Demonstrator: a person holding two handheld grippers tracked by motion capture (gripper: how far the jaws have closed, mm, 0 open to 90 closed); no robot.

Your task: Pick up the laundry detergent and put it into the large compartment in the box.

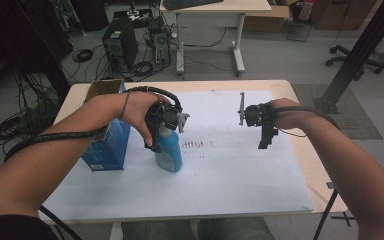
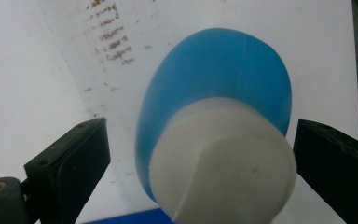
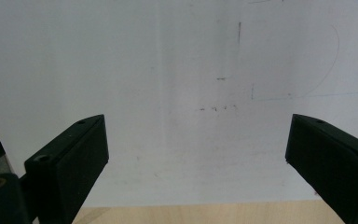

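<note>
No legible text, brand, number or sign anywhere. Small print on the blue box (image 1: 107,145), just left of the blue bottle (image 1: 169,152), too blurred to read. Brownish rows of marks on the white sheet (image 1: 230,165), right of that bottle, not decipherable as writing.

Dim, bluish light overall; the high view is soft and curves at its edges. Under the left gripper (image 2: 200,154), the bottle (image 2: 214,121) cap blurs; the jaws cast faint shadows.
</note>
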